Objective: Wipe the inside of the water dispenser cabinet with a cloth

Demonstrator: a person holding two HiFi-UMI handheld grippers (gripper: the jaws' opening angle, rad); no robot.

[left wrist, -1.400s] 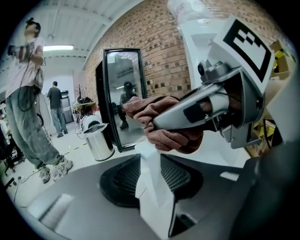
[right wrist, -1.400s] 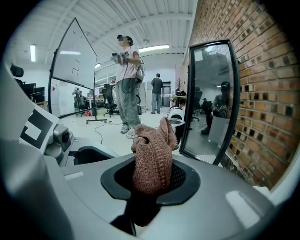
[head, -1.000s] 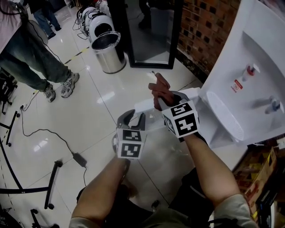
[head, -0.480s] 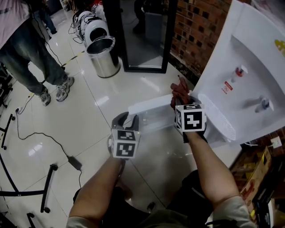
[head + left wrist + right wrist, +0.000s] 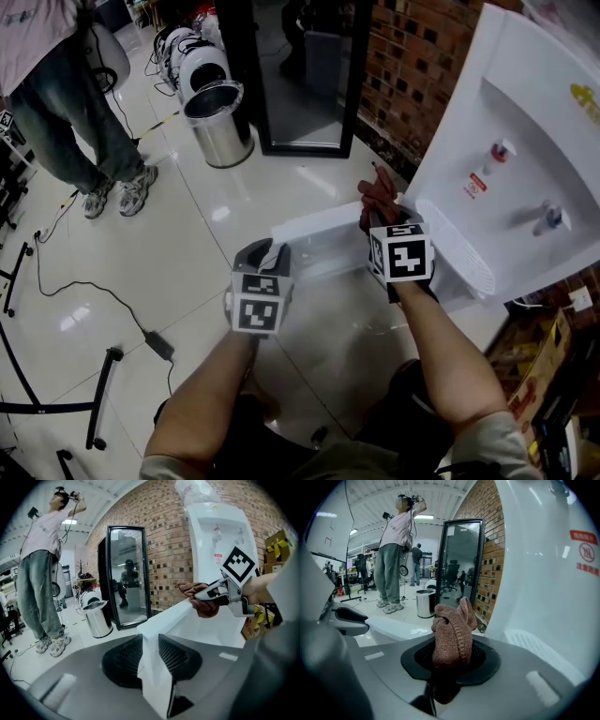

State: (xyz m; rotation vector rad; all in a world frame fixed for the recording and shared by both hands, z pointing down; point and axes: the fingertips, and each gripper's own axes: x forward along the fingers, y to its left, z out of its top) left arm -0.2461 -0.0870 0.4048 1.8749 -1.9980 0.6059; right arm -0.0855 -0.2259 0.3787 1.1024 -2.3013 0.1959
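Note:
The white water dispenser (image 5: pixel 525 141) stands at the right, and its white cabinet door (image 5: pixel 314 230) is swung out over the floor. My left gripper (image 5: pixel 265 255) has the door's free edge (image 5: pixel 152 658) between its jaws, which are closing and pressing on it. My right gripper (image 5: pixel 380 217) is shut on a bunched reddish-brown cloth (image 5: pixel 377 195) and holds it up by the door's hinge side, next to the dispenser body (image 5: pixel 543 573). The cloth (image 5: pixel 452 639) stands up out of the right jaws. The cabinet's inside is hidden from all views.
A steel waste bin (image 5: pixel 217 122) and a black-framed mirror (image 5: pixel 305 75) against the brick wall stand behind the door. A person (image 5: pixel 66 112) stands at the far left. A black cable (image 5: pixel 94 291) lies on the glossy floor. Cardboard boxes (image 5: pixel 553 375) sit at the lower right.
My right gripper has carried the cloth to the right, up against the dispenser. The left gripper has stayed at the door's edge.

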